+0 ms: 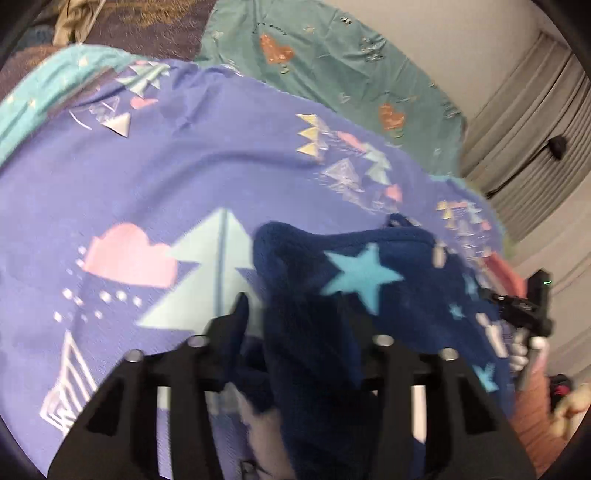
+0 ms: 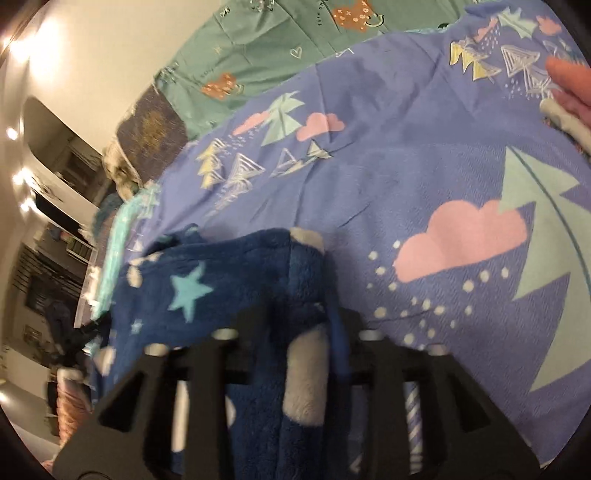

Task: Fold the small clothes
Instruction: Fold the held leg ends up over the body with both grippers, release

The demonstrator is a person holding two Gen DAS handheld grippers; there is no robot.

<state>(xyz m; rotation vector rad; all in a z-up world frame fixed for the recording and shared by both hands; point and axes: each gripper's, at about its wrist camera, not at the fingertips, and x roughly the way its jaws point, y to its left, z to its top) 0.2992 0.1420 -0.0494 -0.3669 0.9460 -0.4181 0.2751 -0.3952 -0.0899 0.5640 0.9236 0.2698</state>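
Note:
A dark blue fleece garment with light blue stars [image 1: 354, 273] [image 2: 192, 280] lies bunched on a purple bedspread [image 1: 184, 177] [image 2: 424, 166] printed with clouds and trees. My left gripper [image 1: 295, 310] has a thick fold of the fleece filling its jaws; the cloth drapes over and hides its right finger. My right gripper [image 2: 301, 317] is shut on another fold, with a white cuff [image 2: 306, 380] running between its fingers. In the left wrist view the right gripper [image 1: 532, 306] shows at the garment's far right edge.
A green sheet with orange hearts [image 1: 332, 55] [image 2: 258, 48] lies beyond the bedspread. A dark patterned blanket [image 1: 147, 26] [image 2: 151, 133] sits at the bed's far end. Pink and grey clothes [image 2: 565, 110] rest at the right. A ribbed grey panel [image 1: 535, 122] stands by the wall.

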